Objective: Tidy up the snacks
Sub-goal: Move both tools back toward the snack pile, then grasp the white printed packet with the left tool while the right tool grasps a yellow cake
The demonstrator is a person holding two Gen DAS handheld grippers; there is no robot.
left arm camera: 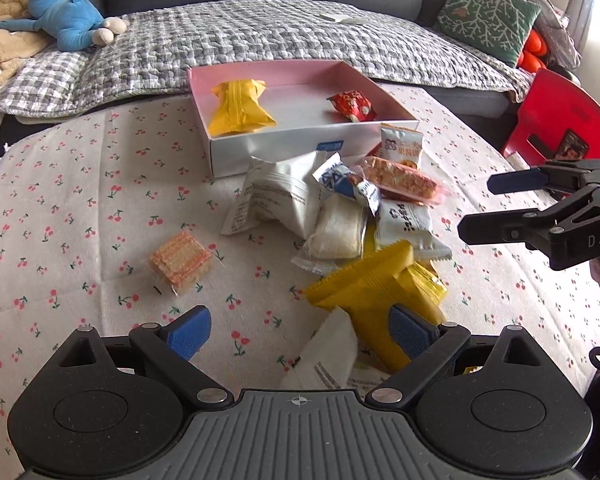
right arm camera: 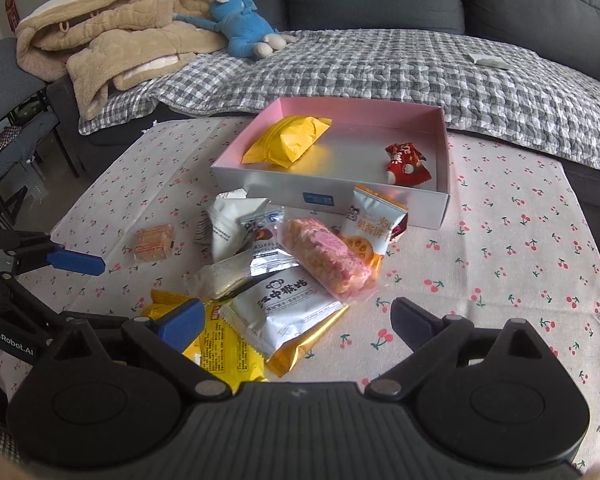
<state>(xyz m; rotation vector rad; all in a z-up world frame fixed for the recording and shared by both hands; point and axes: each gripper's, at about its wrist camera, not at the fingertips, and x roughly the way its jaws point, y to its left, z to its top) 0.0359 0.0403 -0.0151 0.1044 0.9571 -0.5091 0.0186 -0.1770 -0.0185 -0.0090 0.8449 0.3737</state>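
Observation:
A pink-lined box point(left arm camera: 236, 156) point(right arm camera: 440, 136) holds a yellow packet point(left arm camera: 240, 106) point(right arm camera: 288, 140) and a red candy point(left arm camera: 352, 105) point(right arm camera: 406, 160). A pile of wrapped snacks point(left arm camera: 340, 208) point(right arm camera: 284, 264) lies in front of it. A wafer packet point(left arm camera: 180, 262) point(right arm camera: 153, 243) lies apart to the left. My left gripper point(left arm camera: 300, 330) is open over the pile's near edge, its right finger against a yellow packet point(left arm camera: 364, 292). My right gripper point(right arm camera: 296, 320) is open above the pile's near side, over a white packet point(right arm camera: 288, 312); it also shows in the left wrist view point(left arm camera: 476, 208).
The snacks lie on a cherry-print tablecloth point(left arm camera: 80, 208) point(right arm camera: 500, 248). Behind is a grey sofa with a checked blanket point(left arm camera: 240, 40) point(right arm camera: 380, 68), a blue plush toy point(left arm camera: 68, 16) point(right arm camera: 244, 24) and a green cushion point(left arm camera: 488, 16). A red chair point(left arm camera: 560, 116) stands at the right.

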